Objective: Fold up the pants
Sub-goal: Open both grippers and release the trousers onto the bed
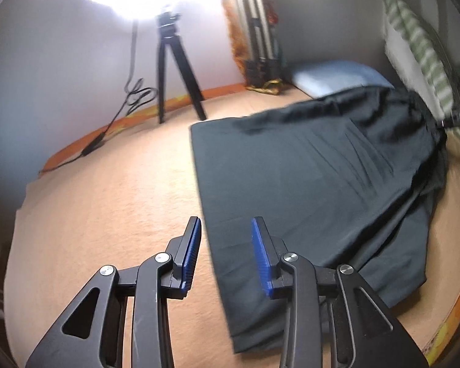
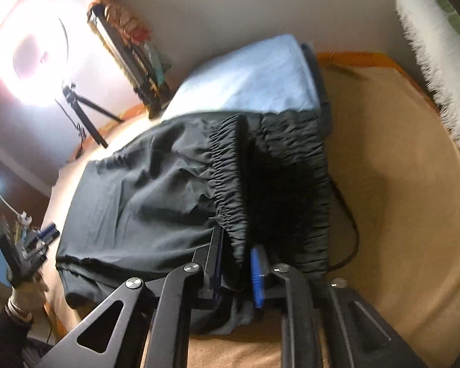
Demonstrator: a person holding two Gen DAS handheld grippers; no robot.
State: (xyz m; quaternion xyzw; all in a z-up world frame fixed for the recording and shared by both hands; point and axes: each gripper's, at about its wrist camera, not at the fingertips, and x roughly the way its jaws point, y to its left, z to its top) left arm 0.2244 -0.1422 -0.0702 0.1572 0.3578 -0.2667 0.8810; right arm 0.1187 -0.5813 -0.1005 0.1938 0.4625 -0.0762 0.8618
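Black pants [image 1: 306, 184] lie on a tan bed cover [image 1: 107, 199], legs toward me and waist at the far right. My left gripper [image 1: 225, 230] is open and empty, just above the near left edge of a pant leg. My right gripper [image 2: 234, 245] is shut on the elastic waistband [image 2: 230, 184] of the pants [image 2: 144, 199] and lifts it, so the waist hangs open. The left gripper [image 2: 30, 239] also shows at the far left in the right wrist view.
A ring light on a black tripod [image 1: 171, 70] stands at the back with a cable [image 1: 119, 116] trailing over the bed edge. A light blue pillow [image 1: 337, 76] lies past the waist. A folded stand [image 1: 254, 30] leans in the corner. A fuzzy white and green blanket [image 1: 414, 46] lies at the right.
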